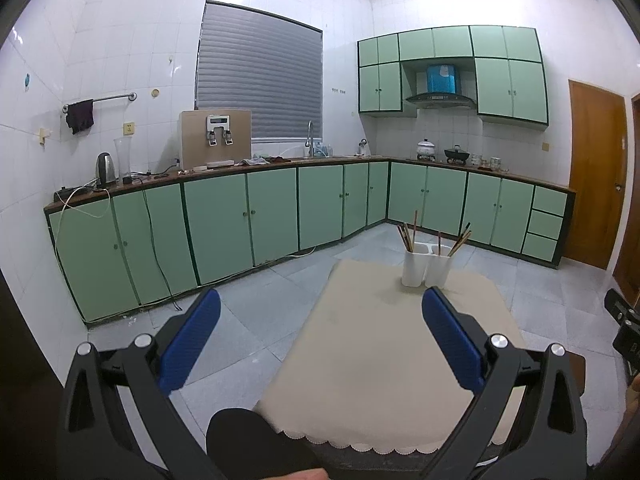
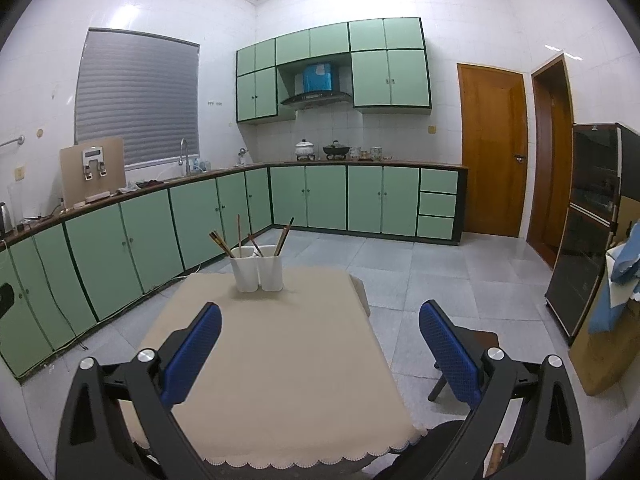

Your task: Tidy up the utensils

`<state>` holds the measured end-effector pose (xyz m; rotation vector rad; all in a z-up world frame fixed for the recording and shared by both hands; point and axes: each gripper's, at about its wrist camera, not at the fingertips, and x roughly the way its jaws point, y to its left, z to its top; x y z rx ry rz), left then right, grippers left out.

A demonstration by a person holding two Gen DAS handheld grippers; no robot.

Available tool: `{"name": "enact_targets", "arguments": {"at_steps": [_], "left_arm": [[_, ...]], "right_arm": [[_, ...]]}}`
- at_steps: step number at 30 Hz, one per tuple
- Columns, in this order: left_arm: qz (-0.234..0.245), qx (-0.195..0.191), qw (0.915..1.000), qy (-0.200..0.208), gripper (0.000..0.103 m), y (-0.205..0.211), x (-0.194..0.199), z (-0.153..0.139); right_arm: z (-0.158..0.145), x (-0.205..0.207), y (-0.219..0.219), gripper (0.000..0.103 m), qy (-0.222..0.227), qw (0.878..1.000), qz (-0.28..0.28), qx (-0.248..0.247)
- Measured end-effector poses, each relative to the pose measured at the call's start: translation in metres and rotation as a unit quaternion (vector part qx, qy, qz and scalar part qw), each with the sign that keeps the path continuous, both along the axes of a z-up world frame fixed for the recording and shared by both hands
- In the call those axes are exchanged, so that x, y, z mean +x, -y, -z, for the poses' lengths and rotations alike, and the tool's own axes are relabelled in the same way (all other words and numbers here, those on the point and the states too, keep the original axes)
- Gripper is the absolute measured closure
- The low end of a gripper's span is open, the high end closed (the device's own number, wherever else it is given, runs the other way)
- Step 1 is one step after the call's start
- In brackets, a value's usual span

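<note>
The left gripper (image 1: 320, 300) has its blue bumpy jaws wide apart, holding nothing. At the far end of the worktop (image 2: 280, 344), on a smooth tan cloth, two white holders (image 2: 258, 268) stand touching, with brown chopsticks (image 2: 240, 236) in each. The right gripper (image 2: 320, 312) is also wide and empty

The desk's cloth (image 2: 280, 344) was plain beige with a scalloped edge. The holder (image 2: 258, 274) was white, the chopsticks (image 2: 222, 243) brown; blue pads (image 2: 192, 356) were dimpled.
</note>
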<state>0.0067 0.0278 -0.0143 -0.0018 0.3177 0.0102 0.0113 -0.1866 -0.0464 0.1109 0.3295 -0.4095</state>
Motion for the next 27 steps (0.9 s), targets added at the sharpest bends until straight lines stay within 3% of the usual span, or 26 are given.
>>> {"name": "enact_targets", "arguments": {"at_steps": [27], "left_arm": [[-0.008,-0.003,1.0,-0.004,0.005,-0.0071,0.0036,0.0009]], "right_arm": [[-0.0007,-0.0028,-0.0031,0.006,0.005,1.0,0.012,-0.001]]}}
